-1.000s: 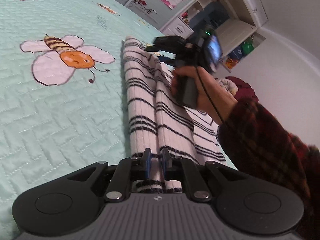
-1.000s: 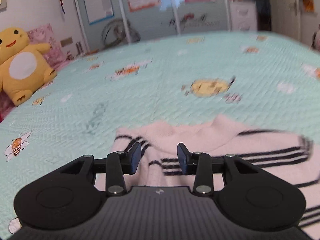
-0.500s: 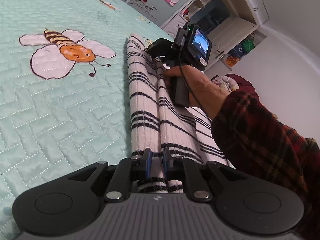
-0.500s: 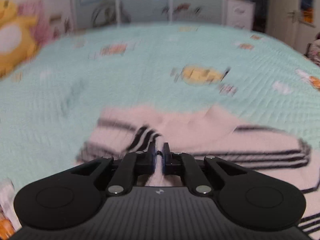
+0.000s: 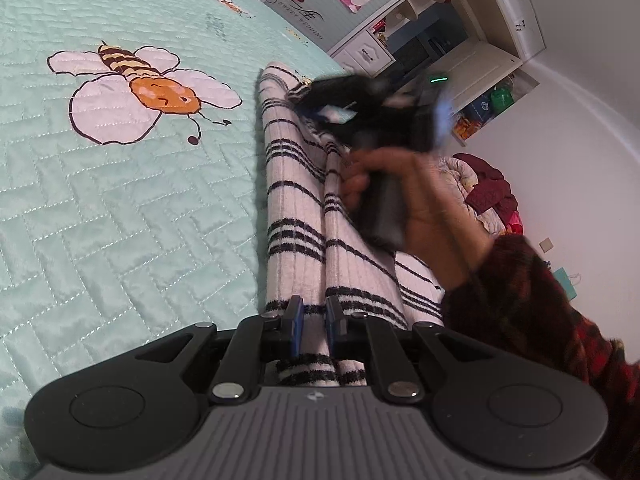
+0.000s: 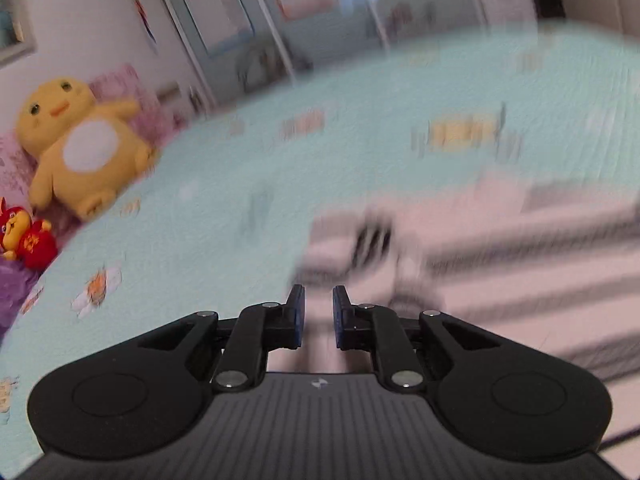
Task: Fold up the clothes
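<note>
the white sweater with black stripes (image 5: 296,208) is lying along the near right edge of the bed, on the mint quilted bedspread (image 5: 120,220) with its bee print (image 5: 140,98), already gathered into a long narrow band with two ridges running away from the left wrist camera. the left claw (image 5: 313,322) is clamping the near end of that band, its blue pads pressing a hem fold that is bulging behind the tips, probably to anchor this end while the other end is being lifted. the right claw (image 6: 319,312) has just been closing on the far end; in its own view pale knit is filling the narrow gap between the fingers, so it seems to be gripping the sweater (image 6: 480,248) there, likely to bring that end over toward the left one for a crosswise fold. that view is smeared by motion, so the stripes and the exact bite on the cloth are hard to read. from the left wrist view the right claw is a dark blur above the far end, with the person's hand (image 5: 416,200) and plaid sleeve (image 5: 532,312) covering the sweater's right side. a yellow plush toy (image 6: 80,148) is sitting at the far left edge of the bed, well apart from the sweater.
</note>
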Motion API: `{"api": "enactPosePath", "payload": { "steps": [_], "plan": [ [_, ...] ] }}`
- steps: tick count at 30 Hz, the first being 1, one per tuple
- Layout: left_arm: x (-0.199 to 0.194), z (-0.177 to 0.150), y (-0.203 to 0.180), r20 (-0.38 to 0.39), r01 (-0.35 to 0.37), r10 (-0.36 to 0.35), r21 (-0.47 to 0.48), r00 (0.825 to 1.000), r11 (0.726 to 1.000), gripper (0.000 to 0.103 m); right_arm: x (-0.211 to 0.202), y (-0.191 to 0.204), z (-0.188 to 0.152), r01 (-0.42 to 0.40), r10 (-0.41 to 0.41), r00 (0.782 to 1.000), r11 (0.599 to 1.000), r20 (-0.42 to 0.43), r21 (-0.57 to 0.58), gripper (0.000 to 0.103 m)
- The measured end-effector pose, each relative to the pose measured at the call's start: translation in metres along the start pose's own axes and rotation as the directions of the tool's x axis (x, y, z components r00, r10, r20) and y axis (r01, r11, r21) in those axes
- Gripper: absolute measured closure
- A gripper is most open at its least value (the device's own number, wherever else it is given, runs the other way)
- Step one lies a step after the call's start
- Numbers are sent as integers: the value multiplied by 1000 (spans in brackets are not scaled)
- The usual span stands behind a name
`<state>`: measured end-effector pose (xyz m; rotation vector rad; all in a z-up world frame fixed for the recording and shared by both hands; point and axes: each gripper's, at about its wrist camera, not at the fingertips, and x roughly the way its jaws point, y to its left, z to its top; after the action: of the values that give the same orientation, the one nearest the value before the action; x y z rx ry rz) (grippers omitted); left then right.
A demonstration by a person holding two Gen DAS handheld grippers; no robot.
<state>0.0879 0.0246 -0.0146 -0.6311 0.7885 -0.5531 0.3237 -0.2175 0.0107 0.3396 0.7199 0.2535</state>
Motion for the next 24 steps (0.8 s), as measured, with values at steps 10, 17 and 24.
{"api": "enactPosePath", "payload": {
  "steps": [10, 17, 24],
  "plan": [
    [0, -1, 2, -3, 7, -7, -8, 1000, 1000, 92, -1, 16, 25, 37, -38, 988, 999, 151, 9, 92],
    [0, 0, 3, -5, 11, -11, -15, 1000, 1000, 92, 61, 3, 35, 172, -173, 983, 985, 68, 32, 95],
    [-1, -1, 3, -5, 12, -12, -20, 1000, 1000, 92, 8, 15, 30, 41, -46, 987, 999, 154, 31, 90]
  ]
}}
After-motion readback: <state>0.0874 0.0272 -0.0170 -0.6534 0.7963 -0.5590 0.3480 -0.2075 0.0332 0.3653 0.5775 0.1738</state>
